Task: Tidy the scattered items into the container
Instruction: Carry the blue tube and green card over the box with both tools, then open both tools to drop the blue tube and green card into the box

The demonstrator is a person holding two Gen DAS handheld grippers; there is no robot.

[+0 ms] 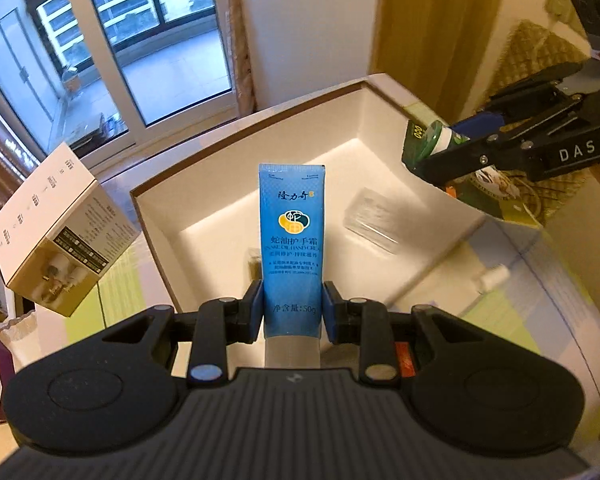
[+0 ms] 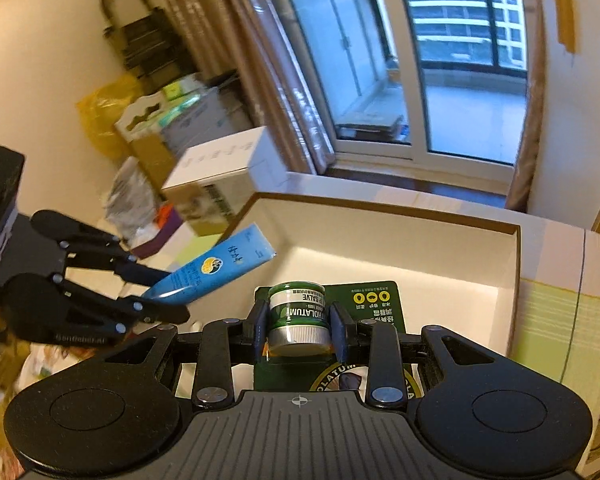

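Left wrist cam: the left gripper (image 1: 292, 306) is pinching a blue hand cream tube (image 1: 292, 236) upright over the white container (image 1: 364, 120), with a clear packet (image 1: 374, 220) lying inside. Right wrist cam: the right gripper (image 2: 298, 326) is clamped on a green salve jar (image 2: 298, 316) still on its card (image 2: 374, 304), hanging above the same box.

Blue tube (image 1: 291, 240), green salve pack (image 2: 298, 312) above white box (image 1: 364, 128).
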